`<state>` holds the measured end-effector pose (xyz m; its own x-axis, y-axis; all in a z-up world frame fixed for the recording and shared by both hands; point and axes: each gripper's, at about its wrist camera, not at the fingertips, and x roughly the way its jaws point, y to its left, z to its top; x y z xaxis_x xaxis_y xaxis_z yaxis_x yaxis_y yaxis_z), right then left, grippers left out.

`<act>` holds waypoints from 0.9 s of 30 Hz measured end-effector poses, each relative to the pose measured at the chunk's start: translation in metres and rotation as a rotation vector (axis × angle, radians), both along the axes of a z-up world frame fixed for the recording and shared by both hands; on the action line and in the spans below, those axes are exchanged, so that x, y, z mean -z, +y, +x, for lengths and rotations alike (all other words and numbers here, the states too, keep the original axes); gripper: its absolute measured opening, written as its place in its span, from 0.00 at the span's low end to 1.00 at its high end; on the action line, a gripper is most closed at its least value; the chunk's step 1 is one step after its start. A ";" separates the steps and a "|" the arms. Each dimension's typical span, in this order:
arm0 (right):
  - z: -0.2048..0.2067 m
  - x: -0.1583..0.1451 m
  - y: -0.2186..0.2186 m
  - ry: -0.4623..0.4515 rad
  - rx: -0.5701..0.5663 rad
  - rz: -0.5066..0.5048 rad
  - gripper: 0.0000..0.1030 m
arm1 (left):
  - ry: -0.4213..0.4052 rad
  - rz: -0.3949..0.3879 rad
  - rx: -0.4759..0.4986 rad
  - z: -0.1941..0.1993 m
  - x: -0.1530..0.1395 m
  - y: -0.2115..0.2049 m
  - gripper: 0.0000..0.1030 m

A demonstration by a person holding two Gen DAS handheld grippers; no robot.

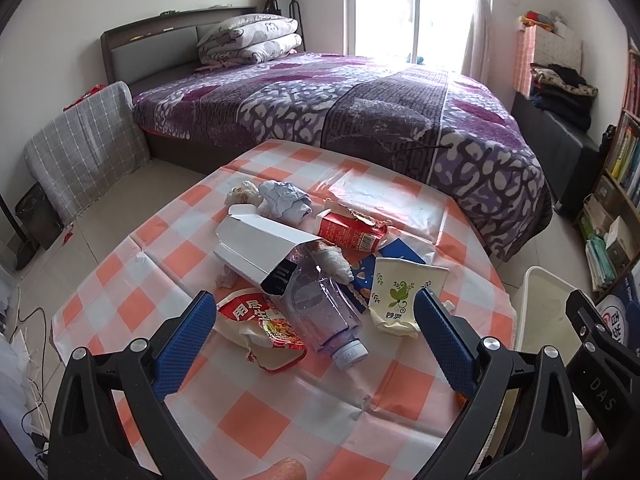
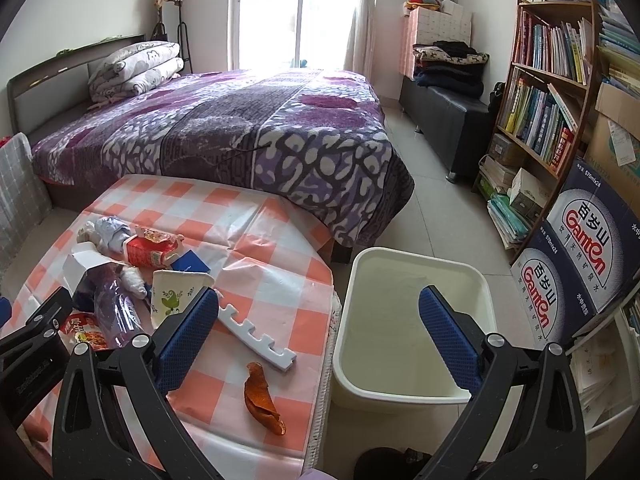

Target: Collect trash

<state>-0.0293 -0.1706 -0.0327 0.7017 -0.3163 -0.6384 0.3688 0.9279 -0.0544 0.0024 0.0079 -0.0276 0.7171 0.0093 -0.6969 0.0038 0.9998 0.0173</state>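
Both tools were held wide open and empty. The left tool [image 1: 312,328] was held over the trash piled on the checked tabletop [image 1: 256,412], above a purple plastic bottle [image 1: 324,312]. The right tool [image 2: 318,326] was held beside the white bin [image 2: 412,320] on the floor.

Two stacked dark blue cartons [image 2: 592,248] read "Ganten", "百岁山" and "570ml×24". The black gripper body [image 1: 600,392] is marked "DAS". Print on the red noodle wrapper [image 1: 260,320] is only partly legible.
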 end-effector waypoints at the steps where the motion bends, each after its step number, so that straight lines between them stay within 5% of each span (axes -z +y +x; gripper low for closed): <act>1: -0.001 0.002 -0.002 0.013 -0.004 0.018 0.93 | 0.021 0.000 -0.006 0.005 -0.001 0.000 0.93; 9: 0.015 0.024 -0.012 0.191 -0.026 0.192 0.93 | 0.177 -0.073 0.000 0.037 0.001 0.023 0.93; 14: 0.039 0.032 -0.029 0.281 -0.012 0.378 0.93 | 0.353 -0.238 0.004 0.068 0.010 0.055 0.93; 21: 0.069 0.040 -0.045 0.370 -0.001 0.639 0.93 | 0.581 -0.537 -0.124 0.095 0.049 0.107 0.93; 27: 0.088 0.070 -0.043 0.409 0.022 0.786 0.93 | 0.650 -0.579 -0.242 0.105 0.076 0.125 0.93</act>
<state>0.0592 -0.2140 -0.1031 0.3696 0.3087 -0.8764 0.4784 0.7454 0.4642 0.1079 0.1330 -0.1036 0.2038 -0.3695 -0.9066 -0.3741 0.8264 -0.4209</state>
